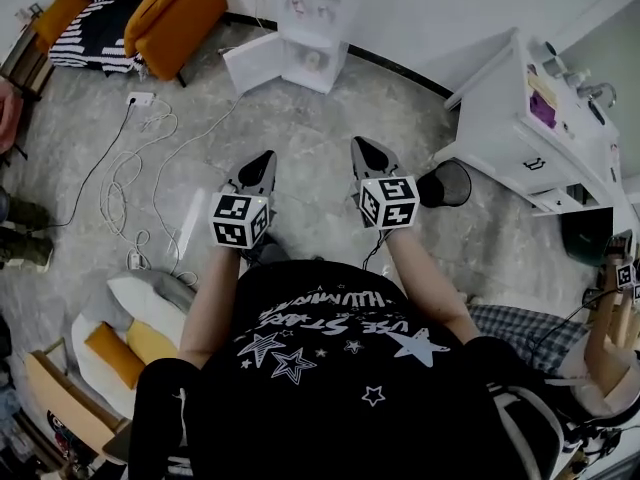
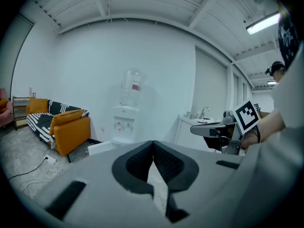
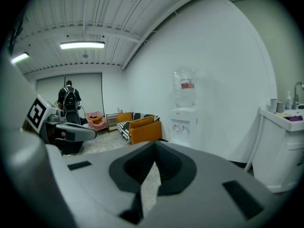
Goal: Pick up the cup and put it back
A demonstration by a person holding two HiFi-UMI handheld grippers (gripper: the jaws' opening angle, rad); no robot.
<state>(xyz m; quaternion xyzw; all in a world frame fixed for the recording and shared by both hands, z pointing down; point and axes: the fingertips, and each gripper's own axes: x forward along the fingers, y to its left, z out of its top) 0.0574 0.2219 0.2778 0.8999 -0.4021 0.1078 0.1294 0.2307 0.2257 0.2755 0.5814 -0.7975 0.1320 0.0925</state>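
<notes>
Both grippers are held side by side in front of the person, pointing toward a water dispenser at the far wall. My left gripper has its jaws closed tip to tip with nothing between them. My right gripper is likewise shut and empty. Two small cups stand on a white counter by a tap, at the right edge of the right gripper view. No cup is near either gripper.
A white sink cabinet stands at the right with a black bin beside it. An orange sofa is at the back left. Cables and a power strip lie on the floor at the left. A person stands far off.
</notes>
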